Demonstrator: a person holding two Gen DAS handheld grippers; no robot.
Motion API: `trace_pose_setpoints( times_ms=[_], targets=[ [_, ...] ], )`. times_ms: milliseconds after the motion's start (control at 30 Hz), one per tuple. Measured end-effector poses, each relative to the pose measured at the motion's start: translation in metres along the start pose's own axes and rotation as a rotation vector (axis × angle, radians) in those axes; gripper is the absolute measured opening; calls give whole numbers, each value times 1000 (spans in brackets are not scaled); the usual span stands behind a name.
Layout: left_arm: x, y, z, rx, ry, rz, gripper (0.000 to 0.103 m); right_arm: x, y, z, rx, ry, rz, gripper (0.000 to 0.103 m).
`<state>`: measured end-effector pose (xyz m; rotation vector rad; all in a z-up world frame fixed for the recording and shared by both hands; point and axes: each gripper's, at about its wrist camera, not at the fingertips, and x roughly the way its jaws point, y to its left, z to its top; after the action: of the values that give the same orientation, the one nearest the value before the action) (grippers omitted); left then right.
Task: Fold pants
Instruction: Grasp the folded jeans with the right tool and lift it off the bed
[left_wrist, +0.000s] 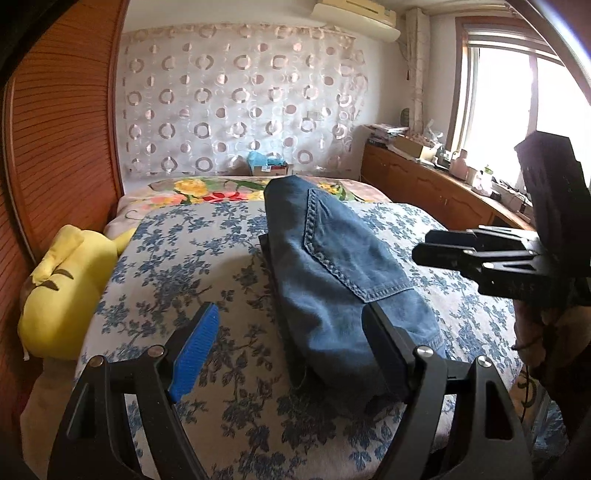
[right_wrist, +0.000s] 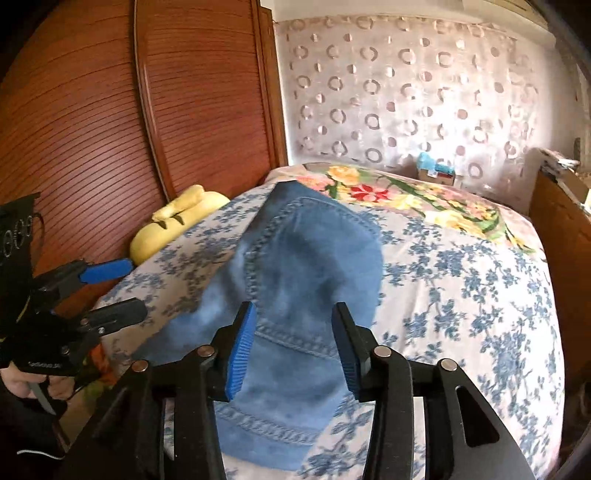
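Both your grippers hang over the folded jeans on the bed, and neither one holds anything.

Your left gripper (left_wrist: 291, 325) points down at a slant, its jaws wide apart, with one black finger (left_wrist: 384, 354) in front of the near end of the jeans (left_wrist: 332, 258). Your right gripper (right_wrist: 295, 343) tilts down too, its jaws partly apart, and the denim shows in the gap, but the blue pads (right_wrist: 242, 354) do not press it. The jeans lie in a long folded bundle on the blue flower sheet (left_wrist: 192, 258), pocket side up. A yellow plush toy (left_wrist: 62, 291) sits at the bed's left edge, by the wooden doors (right_wrist: 92, 110). Behind the bed hangs a curtain (left_wrist: 240, 99) with rings. A wooden counter (left_wrist: 424, 184) full of stuff runs under the bright window (left_wrist: 506, 96).
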<state>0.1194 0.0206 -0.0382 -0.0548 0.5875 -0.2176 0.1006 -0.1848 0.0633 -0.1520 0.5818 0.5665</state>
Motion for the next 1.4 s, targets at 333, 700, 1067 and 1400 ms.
trace_pose_setpoints(
  times_ms=[333,700,1067,1400],
  targets=[
    [45,2,13,11,56,-18,80,40,-20,40,-17,22,-9,51],
    [77,14,-13,-33,166,-35,80,116,-40,62,-16,96,13,58],
    [79,14,-13,-75,199,-65,80,152,-68,54,109,214,150,73],
    [80,9,-13,-122,215,-166,38,160,-75,49,122,243,244,70]
  ],
)
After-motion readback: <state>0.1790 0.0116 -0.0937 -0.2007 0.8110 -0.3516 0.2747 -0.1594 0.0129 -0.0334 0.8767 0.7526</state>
